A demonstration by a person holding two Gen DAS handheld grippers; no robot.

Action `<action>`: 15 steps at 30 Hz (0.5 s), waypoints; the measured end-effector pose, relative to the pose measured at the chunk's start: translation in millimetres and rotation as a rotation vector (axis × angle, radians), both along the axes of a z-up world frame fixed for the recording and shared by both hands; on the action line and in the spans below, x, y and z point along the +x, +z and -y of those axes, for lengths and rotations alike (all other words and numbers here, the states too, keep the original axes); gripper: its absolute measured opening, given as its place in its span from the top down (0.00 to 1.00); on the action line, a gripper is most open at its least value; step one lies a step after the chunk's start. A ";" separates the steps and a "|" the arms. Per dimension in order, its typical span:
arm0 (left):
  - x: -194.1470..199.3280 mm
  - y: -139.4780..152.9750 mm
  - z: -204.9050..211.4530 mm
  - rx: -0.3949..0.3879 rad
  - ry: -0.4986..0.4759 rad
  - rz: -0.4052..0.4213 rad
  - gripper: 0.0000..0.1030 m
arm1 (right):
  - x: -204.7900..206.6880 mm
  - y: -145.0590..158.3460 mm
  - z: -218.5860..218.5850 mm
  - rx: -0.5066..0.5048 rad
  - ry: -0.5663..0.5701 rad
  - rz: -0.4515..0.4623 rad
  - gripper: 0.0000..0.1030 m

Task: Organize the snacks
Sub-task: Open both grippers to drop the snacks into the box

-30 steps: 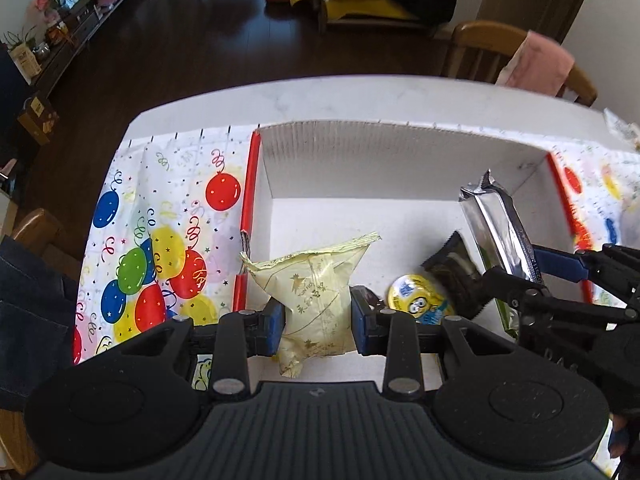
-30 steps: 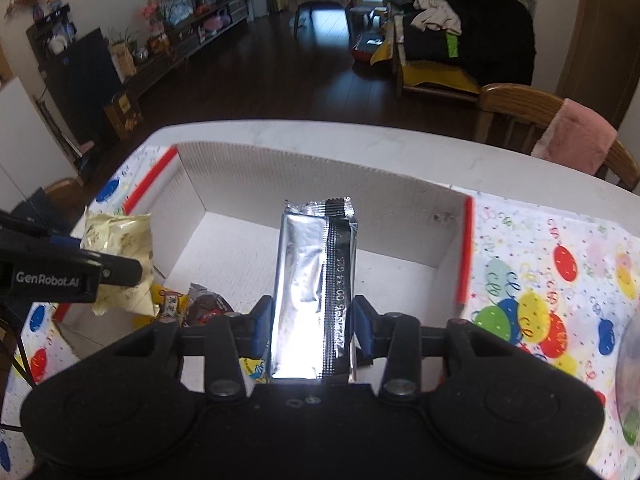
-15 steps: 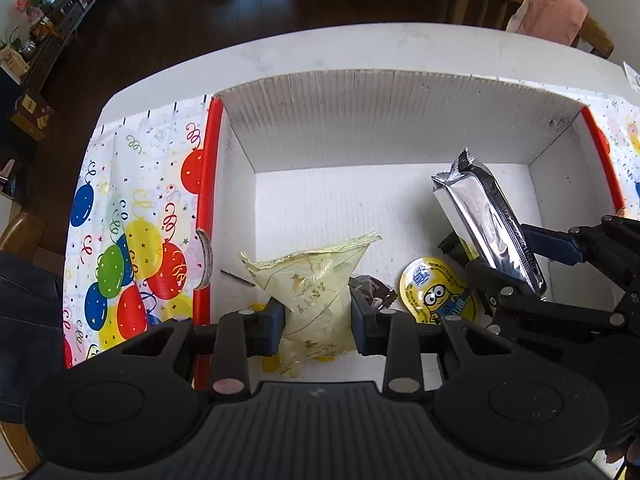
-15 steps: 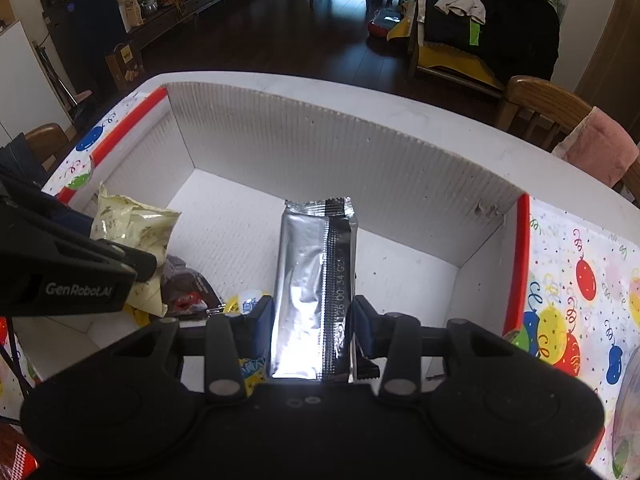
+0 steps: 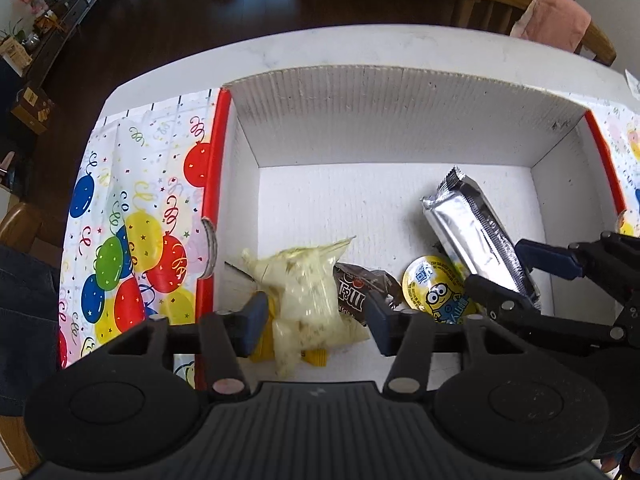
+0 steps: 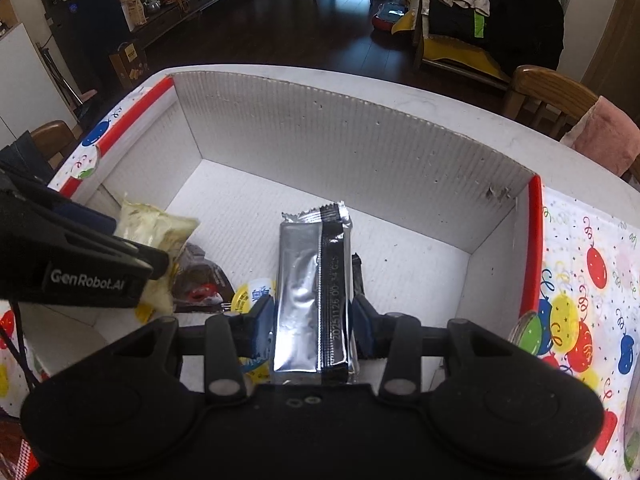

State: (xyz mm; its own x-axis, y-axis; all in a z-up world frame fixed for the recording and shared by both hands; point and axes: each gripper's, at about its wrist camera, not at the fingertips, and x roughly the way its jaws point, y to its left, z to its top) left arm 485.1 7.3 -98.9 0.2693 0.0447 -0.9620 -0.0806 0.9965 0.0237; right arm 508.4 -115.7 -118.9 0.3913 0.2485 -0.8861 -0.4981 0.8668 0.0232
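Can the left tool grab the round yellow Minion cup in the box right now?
Probably not yet. The left tool, its jaws opening, has the pale yellow bag between them, and the right tool with its silver bar hangs over the Minion cup.

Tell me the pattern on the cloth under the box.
The tablecloth is white with bright balloons, red, blue, yellow and green, plus streamers and confetti. The left wrist view shows it best.
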 end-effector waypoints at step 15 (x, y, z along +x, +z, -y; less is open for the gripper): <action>-47.9 49.2 -6.4 -0.064 0.006 0.164 0.48 | -40.9 50.6 20.8 0.108 -0.021 0.040 0.48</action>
State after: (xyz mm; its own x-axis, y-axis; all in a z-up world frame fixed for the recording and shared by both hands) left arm 437.2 13.6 -49.7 0.4232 -0.0137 -0.9059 -0.0836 0.9950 -0.0541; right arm 467.5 -136.5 -68.3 0.4315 0.3331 -0.8384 -0.4824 0.8705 0.0976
